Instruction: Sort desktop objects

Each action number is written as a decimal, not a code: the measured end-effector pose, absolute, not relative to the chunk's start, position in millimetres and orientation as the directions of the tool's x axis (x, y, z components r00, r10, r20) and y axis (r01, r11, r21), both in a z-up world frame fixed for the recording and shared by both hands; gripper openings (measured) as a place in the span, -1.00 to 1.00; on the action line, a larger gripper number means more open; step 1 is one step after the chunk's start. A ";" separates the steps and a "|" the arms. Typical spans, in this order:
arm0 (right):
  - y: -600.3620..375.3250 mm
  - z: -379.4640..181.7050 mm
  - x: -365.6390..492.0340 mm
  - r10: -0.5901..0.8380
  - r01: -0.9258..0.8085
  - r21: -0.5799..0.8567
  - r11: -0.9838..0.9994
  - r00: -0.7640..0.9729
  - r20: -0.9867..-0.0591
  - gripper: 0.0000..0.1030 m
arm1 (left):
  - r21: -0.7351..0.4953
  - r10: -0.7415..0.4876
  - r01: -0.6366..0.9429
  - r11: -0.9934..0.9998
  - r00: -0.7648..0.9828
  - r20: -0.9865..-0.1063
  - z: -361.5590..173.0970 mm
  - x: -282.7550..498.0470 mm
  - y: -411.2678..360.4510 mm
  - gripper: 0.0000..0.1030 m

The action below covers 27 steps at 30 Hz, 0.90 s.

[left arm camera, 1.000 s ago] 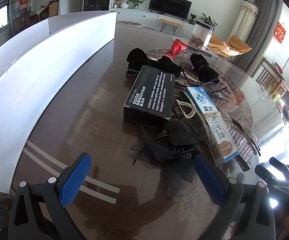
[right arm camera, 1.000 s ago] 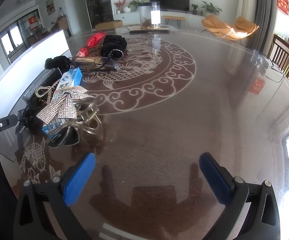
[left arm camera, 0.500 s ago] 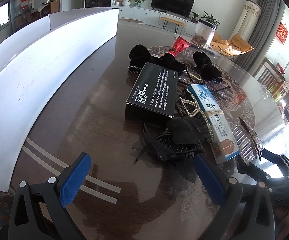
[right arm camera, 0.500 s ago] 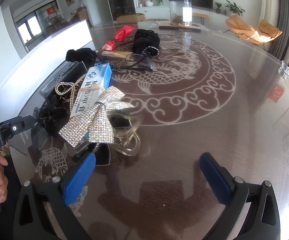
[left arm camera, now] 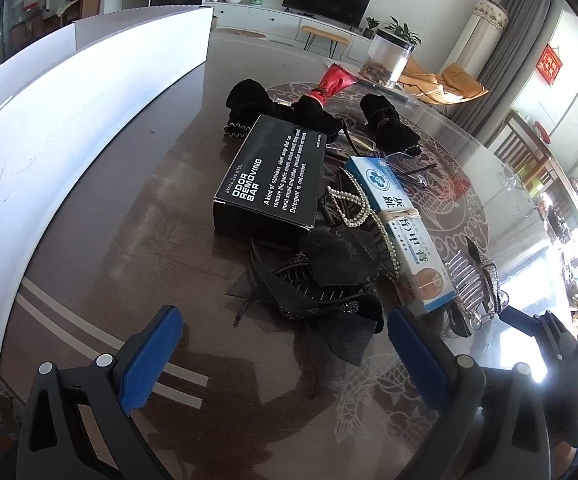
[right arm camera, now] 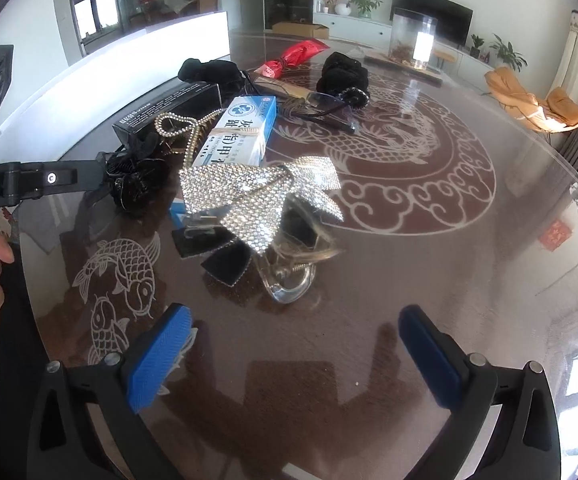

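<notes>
Both my grippers' fingers spread, empty. Bow clip (right arm camera: 263, 204) ahead of right fingers (right arm camera: 157, 354): light, rigid, snaggy; I'd pinch clear base.

- Left gripper (left arm camera: 285, 350): 2 blue pads spread wide, nothing between, above dark table (left arm camera: 137, 208).
- Black box (left arm camera: 275, 174) lying flat beside blue-white box (left arm camera: 403, 236).
- Black mesh hair clip (left arm camera: 321, 280) just ahead, pearl string (left arm camera: 363, 210) draped nearby.

Your left wrist camera looks low across the table (left arm camera: 137, 208) from the near edge, close to the black box (left arm camera: 275, 176). Your right wrist camera faces the same pile from its other side, nearest the rhinestone bow (right arm camera: 261, 196). Both views share the blue-and-white box (left arm camera: 399, 230).
</notes>
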State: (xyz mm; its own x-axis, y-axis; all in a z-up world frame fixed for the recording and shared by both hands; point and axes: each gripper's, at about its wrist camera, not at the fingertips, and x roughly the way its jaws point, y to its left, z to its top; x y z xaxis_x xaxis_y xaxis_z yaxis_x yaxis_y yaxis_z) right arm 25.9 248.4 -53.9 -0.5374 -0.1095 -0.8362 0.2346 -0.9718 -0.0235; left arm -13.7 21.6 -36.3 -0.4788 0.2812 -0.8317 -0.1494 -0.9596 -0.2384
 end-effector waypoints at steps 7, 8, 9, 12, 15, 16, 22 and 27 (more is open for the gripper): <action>259.0 -56.9 21.4 -0.128 0.207 0.015 -0.978 -0.545 -0.828 1.00 | -0.181 0.238 -0.164 -0.970 -0.465 -0.853 -45.7 -22.4 44.7 1.00; 259.1 -57.0 21.5 -0.128 0.209 0.013 -0.978 -0.548 -0.827 1.00 | -0.163 0.229 -0.178 -0.970 -0.464 -0.856 -46.5 -22.1 49.3 1.00; 258.2 -57.5 21.6 -0.125 0.214 0.006 -0.977 -0.549 -0.826 1.00 | -0.141 0.216 -0.191 -0.971 -0.464 -0.859 -47.1 -21.3 53.8 1.00; 255.7 -58.5 22.4 -0.122 0.228 -0.009 -0.974 -0.556 -0.822 1.00 | -0.095 0.195 -0.227 -0.969 -0.473 -0.859 -47.3 -19.1 63.6 1.00; 254.7 -59.2 22.5 -0.121 0.219 -0.009 -0.976 -0.574 -0.810 1.00 | -0.070 0.173 -0.228 -0.971 -0.476 -0.862 -50.4 -21.7 68.8 1.00; 254.7 -59.2 23.0 -0.120 0.215 -0.010 -0.977 -0.580 -0.806 1.00 | -0.058 0.164 -0.228 -0.972 -0.478 -0.863 -51.2 -23.0 70.3 1.00; 254.7 -58.8 22.2 -0.118 0.208 -0.007 -0.978 -0.583 -0.804 1.00 | 0.002 0.117 -0.233 -0.973 -0.496 -0.861 -53.9 -25.4 76.5 1.00; 254.7 -58.9 22.2 -0.113 0.199 -0.007 -0.980 -0.586 -0.803 1.00 | 0.000 0.079 -0.156 -0.988 -0.499 -0.863 -53.7 -27.5 60.9 1.00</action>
State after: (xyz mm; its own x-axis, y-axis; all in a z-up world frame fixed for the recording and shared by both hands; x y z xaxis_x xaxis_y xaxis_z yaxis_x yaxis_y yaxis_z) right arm 22.2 254.7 -58.9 -0.5855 -0.1132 -0.8027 0.1993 -0.9799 -0.0071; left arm -27.5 60.9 -53.7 -0.4992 0.0792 -0.8629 -0.1564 -0.9877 -0.0002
